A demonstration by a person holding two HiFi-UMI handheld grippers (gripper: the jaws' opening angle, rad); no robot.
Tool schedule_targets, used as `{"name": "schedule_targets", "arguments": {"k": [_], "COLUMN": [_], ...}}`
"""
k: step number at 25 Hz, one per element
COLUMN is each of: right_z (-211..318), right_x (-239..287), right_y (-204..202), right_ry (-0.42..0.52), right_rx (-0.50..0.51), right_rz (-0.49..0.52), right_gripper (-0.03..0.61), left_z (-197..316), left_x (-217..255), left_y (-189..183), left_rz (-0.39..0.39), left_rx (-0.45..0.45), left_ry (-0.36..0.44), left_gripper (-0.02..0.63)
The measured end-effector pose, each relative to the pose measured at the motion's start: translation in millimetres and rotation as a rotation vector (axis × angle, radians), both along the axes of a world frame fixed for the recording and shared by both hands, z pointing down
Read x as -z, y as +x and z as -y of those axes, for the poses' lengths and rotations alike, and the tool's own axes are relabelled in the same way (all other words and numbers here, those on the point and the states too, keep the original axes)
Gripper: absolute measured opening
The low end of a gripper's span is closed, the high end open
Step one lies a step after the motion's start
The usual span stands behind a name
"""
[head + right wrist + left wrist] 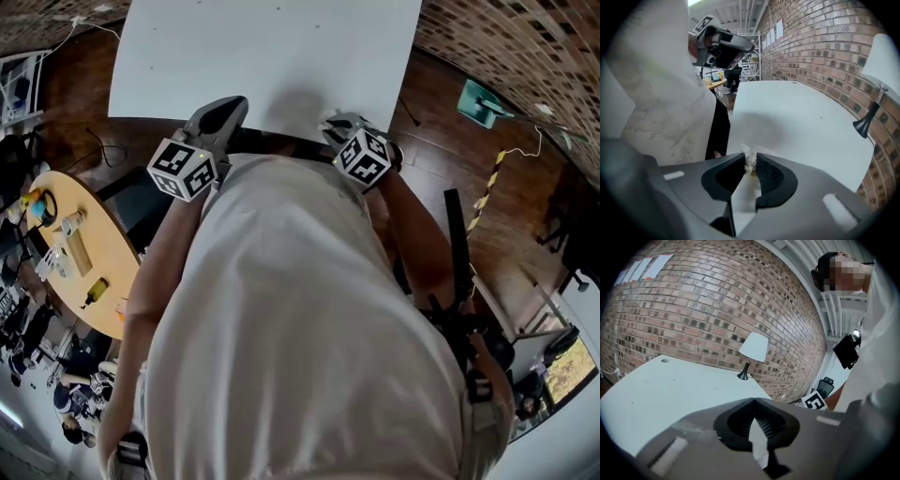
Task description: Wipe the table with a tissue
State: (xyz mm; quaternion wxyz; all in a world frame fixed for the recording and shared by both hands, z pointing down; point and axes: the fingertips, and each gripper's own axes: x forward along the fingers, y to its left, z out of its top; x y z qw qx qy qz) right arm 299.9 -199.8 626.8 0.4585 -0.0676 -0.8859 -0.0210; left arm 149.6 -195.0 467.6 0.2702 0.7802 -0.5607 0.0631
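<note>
Your right claw [749, 165] pinches the crumpled tissue [749, 157] at the worktop's [801, 117] near edge. Your left claw [753, 401] is closed and empty. The wiping probably remains to do.

Workshop: brick wall [717, 310], cluttered workbench [105, 246]

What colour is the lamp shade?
White. The lamp shade shows best in the left gripper view.
</note>
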Motion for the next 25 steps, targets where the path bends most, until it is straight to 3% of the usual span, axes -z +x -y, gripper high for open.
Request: {"name": "schedule_targets", "arguments": {"k": [5,8,15,19,25], "right_z": [55.7,67.8,100.6,122.8,175.0], "right_x": [3.5,18.3,37.5,31.6,23.1], "right_y": [12.8,-5.2,-36.7,-48.7,-83.7], "right_ry": [0.076,0.072,-0.036,-0.023,-0.056], "right_rx": [-0.187,-0.215,-0.431,-0.462,-0.602], "right_rz": [-0.012,0.045,0.126,0.085,0.074], "right_gripper": [0.077,0.077,0.078,0.078,0.078], "left_z": [3.9,2.7,24.2,31.4,18.7], "left_x": [-10.0,-6.7,-11.5,-7.5,-13.0], "left_y": [-5.0,-12.4,-40.9,-58.5,-116.2], "left_rz": [-0.031,-0.043,-0.089,-0.088,-0.038], "left_rx": [-0.008,-0.012,-0.004,-0.032,0.024], "left_ry": [-0.006,0.007,0.02,0.034,0.025], "left_gripper": [0.003,0.003,0.003,0.003,0.003]}}
